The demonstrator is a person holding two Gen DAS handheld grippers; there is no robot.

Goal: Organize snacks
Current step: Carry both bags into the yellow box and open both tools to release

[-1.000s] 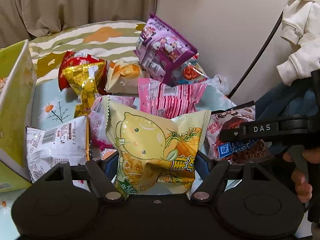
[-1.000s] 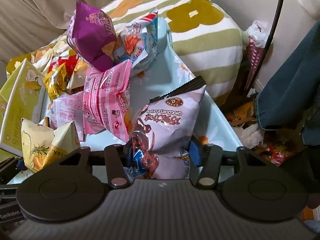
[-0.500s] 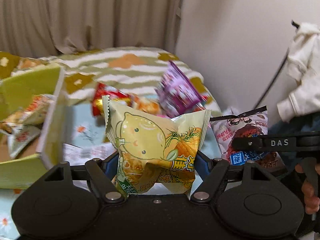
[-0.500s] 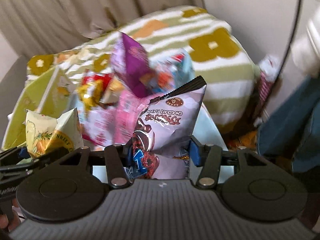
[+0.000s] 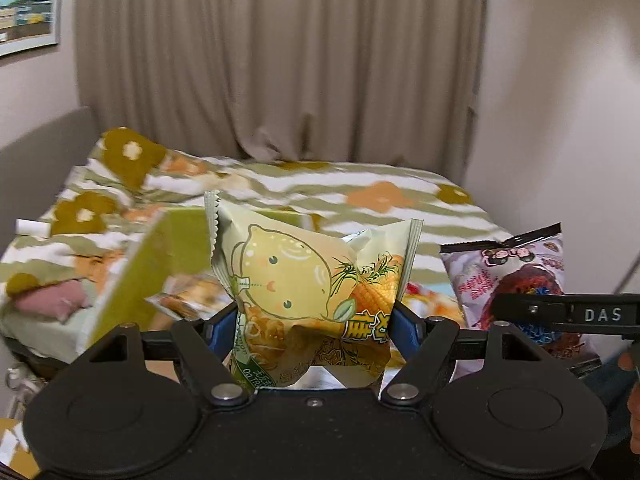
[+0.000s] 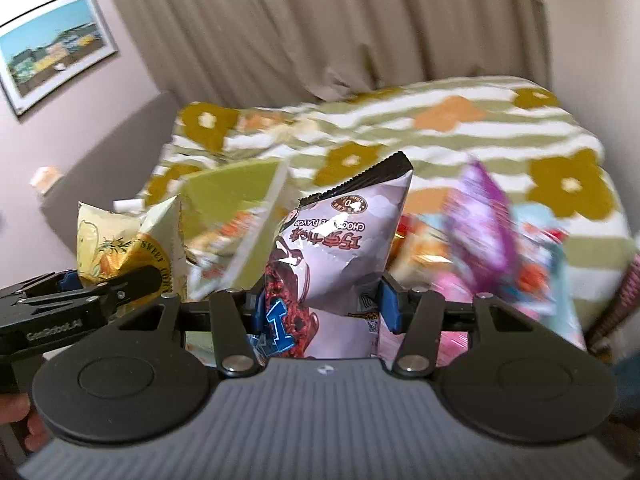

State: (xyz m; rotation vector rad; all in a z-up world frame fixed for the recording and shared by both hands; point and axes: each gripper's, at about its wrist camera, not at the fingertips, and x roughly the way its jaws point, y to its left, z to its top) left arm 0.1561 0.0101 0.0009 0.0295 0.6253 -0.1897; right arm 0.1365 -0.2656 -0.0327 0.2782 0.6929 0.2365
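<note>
Here, nearest the left wrist camera, the left gripper (image 5: 314,330) has its blue-padded fingers (image 5: 222,330) closed partway on the lower part of a pale yellow plastic snack bag printed with a cartoon lemon and corn (image 5: 304,280); the pads press into both sides and the bag stands upright between them, lifted clear of the bed. Just to its right in that view, the right gripper (image 5: 568,314) shows as a black bar across a pale lilac foil chocolate snack bag with a black crimped top (image 5: 516,272).

In the right wrist view, the right gripper (image 6: 322,312) clamps that lilac bag (image 6: 340,248) near its bottom, the fingers (image 6: 390,306) drawn in fairly close and squeezing it; the bag rises upright, tilted slightly right. To the left the left gripper (image 6: 84,292) holds the lemon bag (image 6: 128,248) at about the same height.

Behind the two held bags, an open yellow-green cardboard box (image 6: 236,192) stands on the bed with blurred packets inside. To the right lies a blurred heap of pink and purple snack packets (image 6: 488,240). Beyond is a bedcover striped white and olive with orange and mustard flowers (image 5: 380,196), then beige curtains (image 5: 280,60) and a framed picture (image 6: 56,48) on the left wall.
</note>
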